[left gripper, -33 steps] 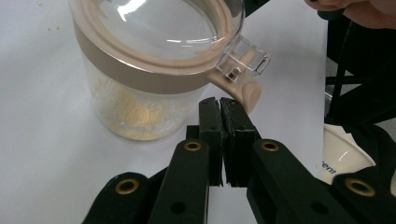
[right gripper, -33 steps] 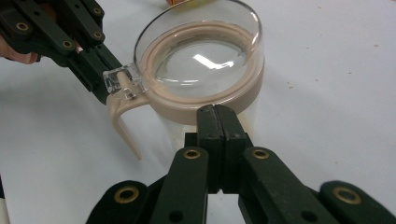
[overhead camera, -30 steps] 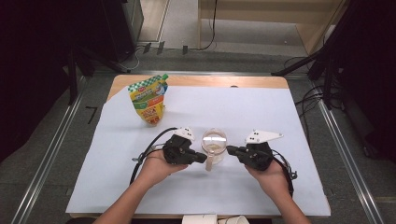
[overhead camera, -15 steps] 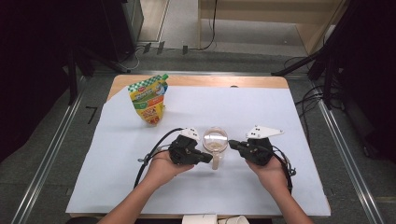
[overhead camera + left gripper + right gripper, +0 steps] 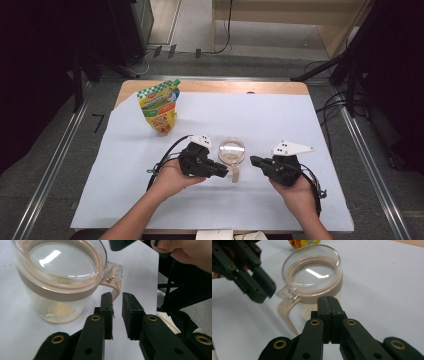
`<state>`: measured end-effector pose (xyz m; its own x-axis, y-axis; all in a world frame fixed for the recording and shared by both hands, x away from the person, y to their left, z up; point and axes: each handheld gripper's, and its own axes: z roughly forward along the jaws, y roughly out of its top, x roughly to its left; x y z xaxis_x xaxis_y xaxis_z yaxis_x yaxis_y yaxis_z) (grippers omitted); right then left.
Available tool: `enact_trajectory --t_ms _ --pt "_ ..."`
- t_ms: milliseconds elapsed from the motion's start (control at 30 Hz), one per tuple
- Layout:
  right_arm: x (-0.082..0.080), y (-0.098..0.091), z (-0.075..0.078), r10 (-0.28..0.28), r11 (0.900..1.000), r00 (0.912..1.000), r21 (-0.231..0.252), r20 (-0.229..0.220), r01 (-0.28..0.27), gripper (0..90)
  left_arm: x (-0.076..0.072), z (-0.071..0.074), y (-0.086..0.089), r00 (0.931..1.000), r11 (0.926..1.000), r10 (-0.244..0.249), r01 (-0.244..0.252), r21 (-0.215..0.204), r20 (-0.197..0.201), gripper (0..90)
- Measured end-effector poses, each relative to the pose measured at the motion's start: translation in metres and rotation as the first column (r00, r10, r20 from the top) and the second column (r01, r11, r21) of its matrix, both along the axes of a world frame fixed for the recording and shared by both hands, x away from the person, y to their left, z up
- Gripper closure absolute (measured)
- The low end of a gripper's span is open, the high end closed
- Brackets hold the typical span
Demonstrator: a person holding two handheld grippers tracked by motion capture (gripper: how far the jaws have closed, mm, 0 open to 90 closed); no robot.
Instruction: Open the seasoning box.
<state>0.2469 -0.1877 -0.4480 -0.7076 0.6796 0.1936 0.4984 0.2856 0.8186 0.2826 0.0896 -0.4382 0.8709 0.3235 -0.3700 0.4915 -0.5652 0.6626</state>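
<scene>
My left gripper point(image 5: 117, 315) has just been opening its jaws; nothing sits between them, the jar's handle point(image 5: 115, 287) just beyond. My right gripper point(image 5: 329, 302), pressed together, hovers beside the lidded jar point(image 5: 232, 152). The lid is still on; opening remains.

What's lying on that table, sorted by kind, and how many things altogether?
Clear glass jar with a lid and handle: 1
Colourful food pouch: 1
Hand-held grippers: 2, the left gripper and the right gripper
White sheet covering the table: 1
Total: 5
</scene>
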Motion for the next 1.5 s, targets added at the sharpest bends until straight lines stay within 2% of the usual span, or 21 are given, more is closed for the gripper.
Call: enact_trajectory --t_ms 100,200,300,467,500,600,733,933,1233,1367,1500 --pt "-0.013 0.003 0.001 0.018 0.9998 0.9998 0.013 -0.010 -0.018 90.0 0.000 0.003 0.003 0.9998 0.9998 -0.014 0.013 0.011 0.014 67.6" --pt "-0.021 0.010 0.000 0.047 0.9989 0.9987 0.002 -0.017 -0.047 90.0 0.002 0.005 0.007 0.9996 0.9996 -0.028 0.028 -0.006 0.002 58.9" --pt "-0.026 0.019 -0.004 0.082 0.9963 0.9964 -0.023 -0.024 -0.082 90.0 0.003 0.007 0.013 0.9998 0.9998 -0.018 0.018 -0.005 0.012 51.7" --pt "-0.029 0.031 -0.009 0.120 0.9915 0.9921 -0.046 -0.036 -0.122 90.0 0.008 0.009 0.025 0.9998 0.9993 0.019 -0.019 -0.031 -0.002 43.3" --pt "-0.029 0.034 -0.010 0.127 0.9903 0.9911 -0.051 -0.039 -0.129 90.0 0.009 0.009 0.026 0.9997 0.9994 0.024 -0.024 -0.024 -0.005 42.3" --pt "-0.028 0.040 -0.014 0.138 0.9883 0.9893 -0.059 -0.046 -0.141 90.0 0.011 0.010 0.030 0.9997 0.9997 0.024 -0.024 -0.005 0.004 40.0" --pt "-0.026 0.049 -0.020 0.155 0.9847 0.9863 -0.071 -0.056 -0.159 90.0 0.011 0.012 0.033 0.9995 0.9994 0.029 -0.028 -0.018 0.013 39.5" --pt "-0.024 0.058 -0.026 0.160 0.9818 0.9848 -0.093 -0.068 -0.166 90.0 0.013 0.012 0.036 0.9988 0.9989 0.045 -0.044 -0.012 0.019 39.4" --pt "-0.021 0.059 -0.030 0.160 0.9802 0.9846 -0.106 -0.069 -0.167 90.0 0.015 0.011 0.038 0.9974 0.9977 0.068 -0.068 -0.011 0.023 38.2" --pt "-0.021 0.058 -0.030 0.159 0.9804 0.9847 -0.106 -0.071 -0.166 90.0 0.015 0.012 0.040 0.9956 0.9966 0.082 -0.081 -0.011 0.046 38.3" --pt "-0.021 0.057 -0.029 0.157 0.9802 0.9845 -0.109 -0.077 -0.165 90.0 0.016 0.012 0.041 0.9907 0.9931 0.117 -0.118 0.005 0.069 38.7"
